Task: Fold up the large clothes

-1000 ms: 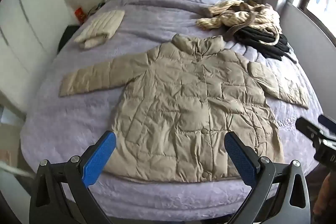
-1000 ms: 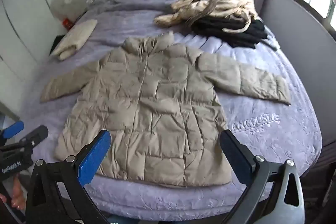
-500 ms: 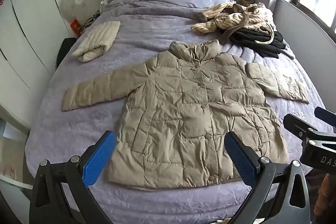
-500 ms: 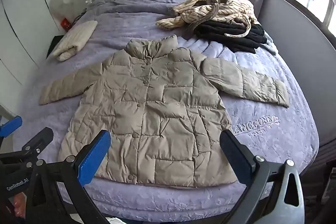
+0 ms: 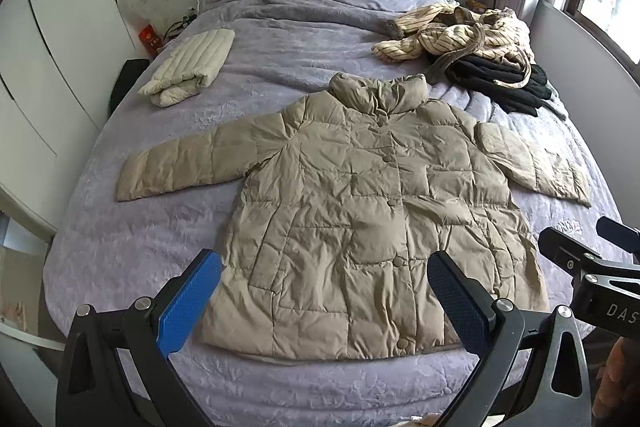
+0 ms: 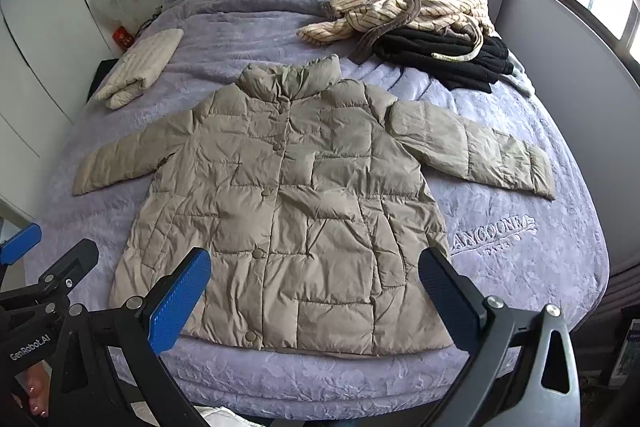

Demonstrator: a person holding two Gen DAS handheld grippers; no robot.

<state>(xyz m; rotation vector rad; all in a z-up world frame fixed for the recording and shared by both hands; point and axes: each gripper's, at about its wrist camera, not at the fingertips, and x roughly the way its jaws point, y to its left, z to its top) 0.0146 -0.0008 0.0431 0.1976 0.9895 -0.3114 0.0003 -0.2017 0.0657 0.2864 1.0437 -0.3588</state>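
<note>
My left gripper (image 5: 324,297) and right gripper (image 6: 314,291) hang spread wide, empty, above the beige puffer coat (image 5: 360,211) lying flat on the bed (image 5: 132,251); only the right view shows the embroidered lettering (image 6: 494,233).

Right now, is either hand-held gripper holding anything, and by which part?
Nothing held. Left hand-held gripper and right hand-held gripper are both open above the bed's foot; the puffer coat lies flat, untouched.
</note>
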